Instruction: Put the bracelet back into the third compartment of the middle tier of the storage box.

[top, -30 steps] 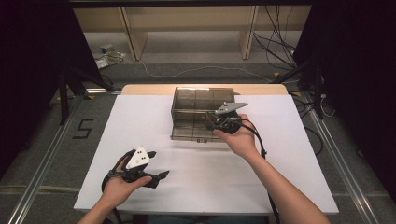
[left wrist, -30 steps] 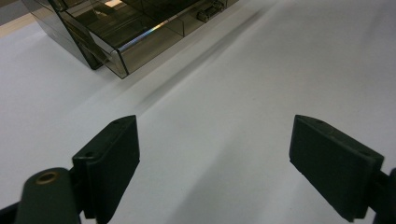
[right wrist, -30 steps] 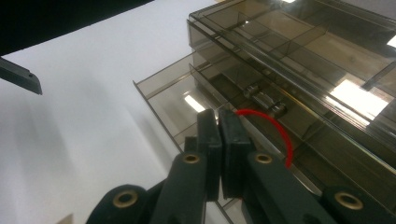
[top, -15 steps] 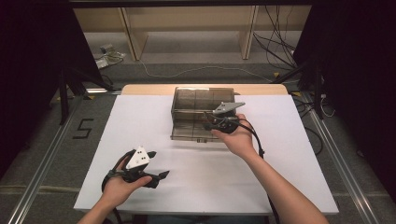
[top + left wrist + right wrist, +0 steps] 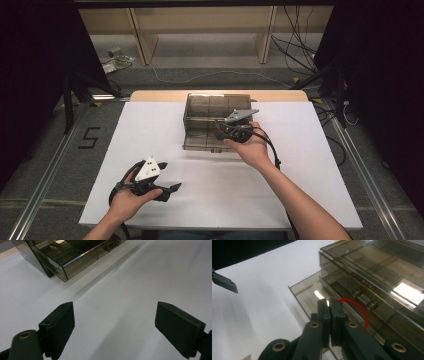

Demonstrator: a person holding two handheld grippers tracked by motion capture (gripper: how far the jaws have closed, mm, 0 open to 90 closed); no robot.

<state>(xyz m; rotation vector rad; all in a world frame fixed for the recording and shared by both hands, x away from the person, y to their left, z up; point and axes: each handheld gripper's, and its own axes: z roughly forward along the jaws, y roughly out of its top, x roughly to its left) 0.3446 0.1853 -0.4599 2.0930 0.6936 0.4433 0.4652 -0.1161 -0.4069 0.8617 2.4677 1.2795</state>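
Little has moved: right gripper (image 5: 329, 315), jaws pinching a red wire (image 5: 359, 310), hovers over the smoky drawer box's (image 5: 200, 112) open drawer (image 5: 312, 293); left gripper (image 5: 115, 325) spread wide.

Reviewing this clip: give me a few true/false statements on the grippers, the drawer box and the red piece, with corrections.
1. The right gripper has its jaws pressed together on a thin red wire. True.
2. The left gripper is shut. False: its jaws stand wide apart over the bare white table, holding nothing.
3. The smoky clear drawer box has a lower drawer pulled out. True.
4. The left gripper touches the drawer box. False: it sits well apart from the box, near the table's front edge.
5. The red wire lies flat on the white table. False: it arcs up from the right gripper's jaws, above the open drawer.
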